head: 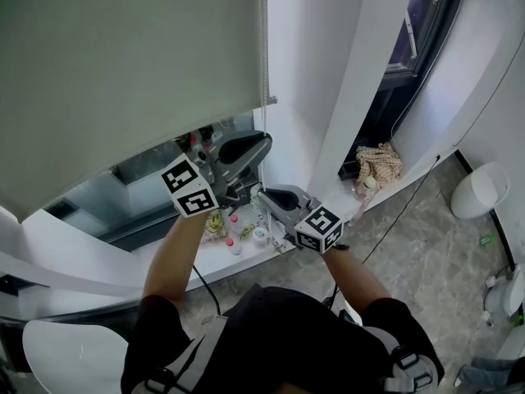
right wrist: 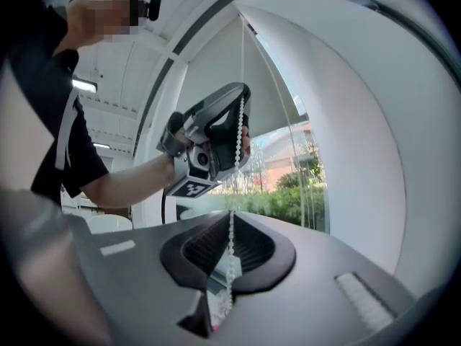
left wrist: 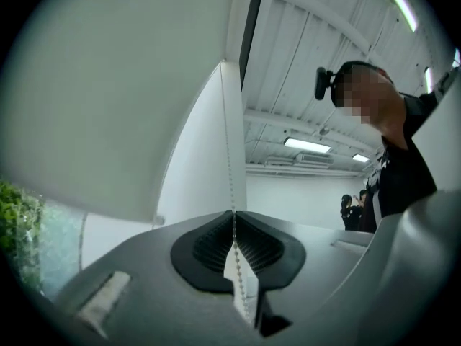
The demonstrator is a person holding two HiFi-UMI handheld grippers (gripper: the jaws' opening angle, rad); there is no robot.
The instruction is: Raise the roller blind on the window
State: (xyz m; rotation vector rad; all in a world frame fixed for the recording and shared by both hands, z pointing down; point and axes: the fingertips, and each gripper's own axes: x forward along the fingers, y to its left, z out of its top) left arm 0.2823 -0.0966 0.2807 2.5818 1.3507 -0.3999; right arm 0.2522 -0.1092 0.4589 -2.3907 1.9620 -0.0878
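Starting w/ roller blind [head: 123, 72]: covers upper part of window [head: 123, 191], lower glass bare, bottom bar [head: 267, 102] well above sill [head: 90, 257]. Judged only part raised, more to go. Down blind's right edge, bead chain [head: 264, 48], thin & hard to follow in head view. Both tongs clenched on that chain. Left gripper [head: 259, 143] higher, just under bottom bar's end, pads shut w/ beads running up out of nip in left gripper view. Right gripper [head: 267, 195] lower, just beside & below left one, shut on same chain, beads passing from its nip up thru left gripper per right gripper view. Can't tell which strand of loop is held, front or back. Risks, as judgement only: lowering blind instead of raising if wrong strand pulled; no travel at all w/ both clamps shut on one strand, so stall or yank unless one released in turn; beads jumping off top sprocket w/ slanted pull rather than straight down; beads slipping thru pads w/ loose grip. Also small bottles [head: 234, 243] on sill right under tongs, easily knocked by low swing of right gripper.
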